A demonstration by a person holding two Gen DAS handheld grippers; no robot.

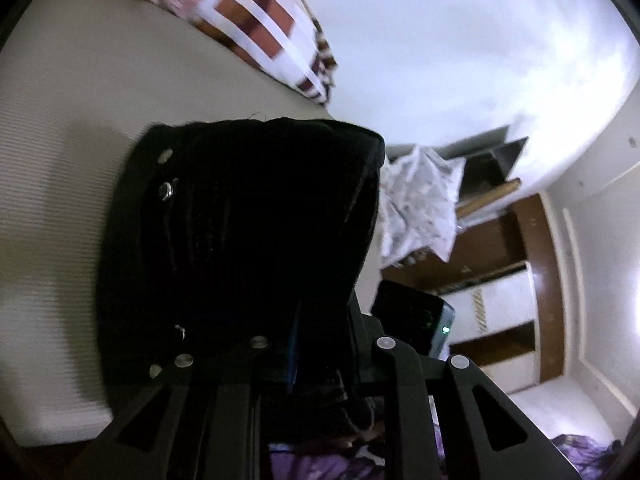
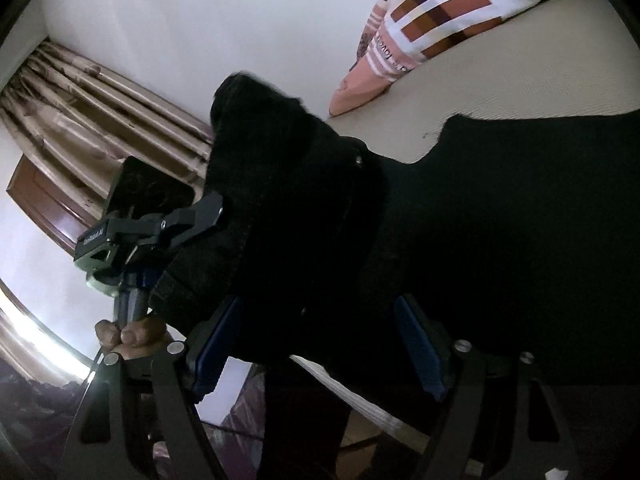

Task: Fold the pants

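The black pants (image 1: 248,232) lie on a cream bed (image 1: 52,128), their waistband with metal buttons (image 1: 166,191) toward the left. My left gripper (image 1: 316,360) is shut on a bunched fold of the pants and lifts it off the bed. In the right wrist view the pants (image 2: 500,220) spread dark across the bed (image 2: 500,80), and my right gripper (image 2: 320,340) stands open with its blue pads (image 2: 416,344) on either side of the cloth. The left gripper (image 2: 192,220) shows there too, holding the raised fold.
A striped brown, pink and white pillow (image 1: 264,28) (image 2: 436,20) lies at the head of the bed. White wall, a wooden wardrobe (image 1: 516,280), a patterned cloth (image 1: 420,204), curtains (image 2: 100,112) and purple bedding (image 1: 328,464) surround the bed.
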